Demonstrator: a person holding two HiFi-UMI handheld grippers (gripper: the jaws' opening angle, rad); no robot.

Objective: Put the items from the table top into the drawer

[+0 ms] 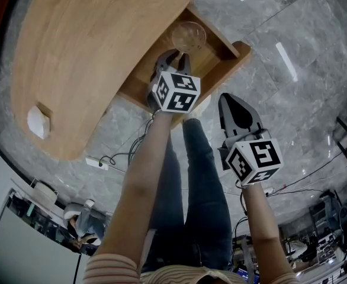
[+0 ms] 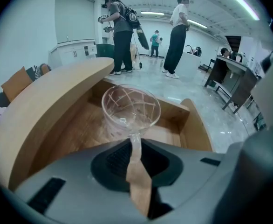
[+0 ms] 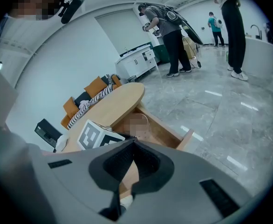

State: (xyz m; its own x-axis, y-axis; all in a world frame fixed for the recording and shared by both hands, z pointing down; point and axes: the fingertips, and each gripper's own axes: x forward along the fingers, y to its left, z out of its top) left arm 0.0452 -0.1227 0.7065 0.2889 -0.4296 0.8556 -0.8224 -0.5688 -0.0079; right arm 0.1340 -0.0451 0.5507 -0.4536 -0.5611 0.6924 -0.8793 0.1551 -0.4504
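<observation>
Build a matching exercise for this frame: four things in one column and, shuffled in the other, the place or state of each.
Things
1. glass
2. small white object
3. drawer
4. right gripper

Places or states
A. pulled out from under the table top
B. over the floor, nothing between its jaws
C. lying on the table top
D. clamped in the left gripper, above the open drawer

Pairs: 1-D, 2-C, 3-A, 4-B

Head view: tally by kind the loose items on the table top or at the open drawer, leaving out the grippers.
Clear glass: 1
Small white object: 1
Total: 2
</observation>
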